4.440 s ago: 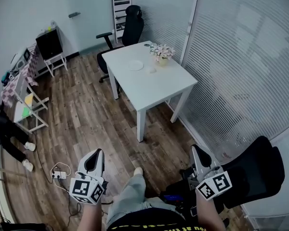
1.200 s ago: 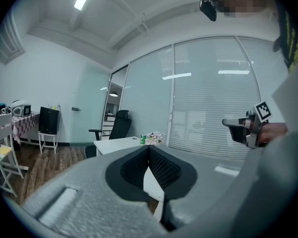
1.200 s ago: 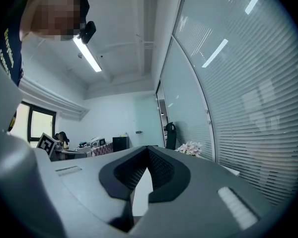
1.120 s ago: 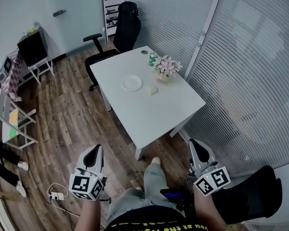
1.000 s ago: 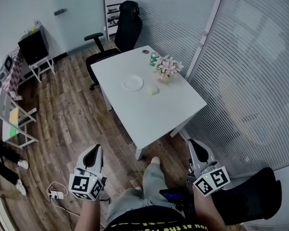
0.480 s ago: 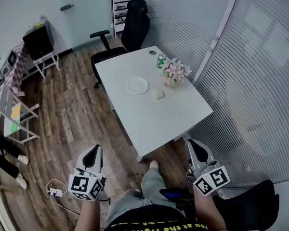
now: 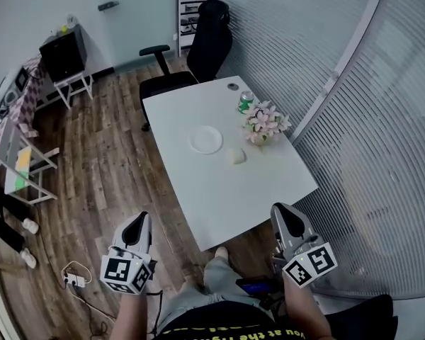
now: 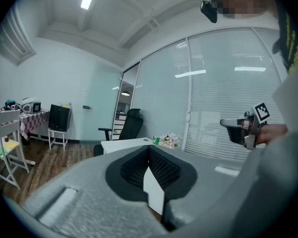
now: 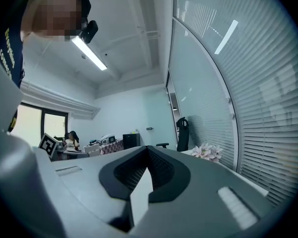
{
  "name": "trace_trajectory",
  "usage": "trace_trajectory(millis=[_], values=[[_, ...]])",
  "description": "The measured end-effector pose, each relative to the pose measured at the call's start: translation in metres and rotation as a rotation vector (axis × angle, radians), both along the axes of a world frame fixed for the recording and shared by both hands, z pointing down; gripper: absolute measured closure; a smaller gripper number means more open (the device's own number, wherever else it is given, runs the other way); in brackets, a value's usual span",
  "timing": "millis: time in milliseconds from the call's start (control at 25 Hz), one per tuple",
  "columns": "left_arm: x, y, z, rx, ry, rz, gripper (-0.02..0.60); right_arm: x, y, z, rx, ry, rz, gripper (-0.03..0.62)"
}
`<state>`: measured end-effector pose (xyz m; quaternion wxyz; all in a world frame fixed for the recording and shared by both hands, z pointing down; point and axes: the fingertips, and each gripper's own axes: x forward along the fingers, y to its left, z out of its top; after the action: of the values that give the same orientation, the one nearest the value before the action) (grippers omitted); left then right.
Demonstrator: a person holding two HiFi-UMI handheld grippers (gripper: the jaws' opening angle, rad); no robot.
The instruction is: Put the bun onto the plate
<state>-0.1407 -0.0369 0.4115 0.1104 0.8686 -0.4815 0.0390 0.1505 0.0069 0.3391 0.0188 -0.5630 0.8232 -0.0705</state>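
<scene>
A pale round bun lies on the white table, just right of and nearer than an empty white plate. Both grippers hang short of the table's near edge, well away from the bun. My left gripper is over the wooden floor at the lower left, jaws together and empty. My right gripper is by the table's near right corner, also shut with nothing in it. In the left gripper view the jaws point level toward the far table.
A pot of pink flowers and a green can stand along the table's right side by the glass wall. A black office chair sits at the far end. A power strip lies on the floor at the left.
The person has walked toward the table, which now sits nearer and more centred in the head view. Both grippers keep the same shut pose in front of the body.
</scene>
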Motion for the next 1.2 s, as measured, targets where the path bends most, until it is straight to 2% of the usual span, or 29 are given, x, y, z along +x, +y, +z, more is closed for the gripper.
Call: trace_trajectory(millis=[720, 1200], values=[[0.045, -0.067, -0.008, 0.001, -0.016, -0.093, 0.578, 0.049, -0.091, 0.001, -0.009, -0.028, -0.094, 0.586], [0.078, -0.107, -0.011, 0.010, -0.032, -0.109, 0.578, 0.085, -0.129, 0.009, -0.020, -0.060, -0.108, 0.586]])
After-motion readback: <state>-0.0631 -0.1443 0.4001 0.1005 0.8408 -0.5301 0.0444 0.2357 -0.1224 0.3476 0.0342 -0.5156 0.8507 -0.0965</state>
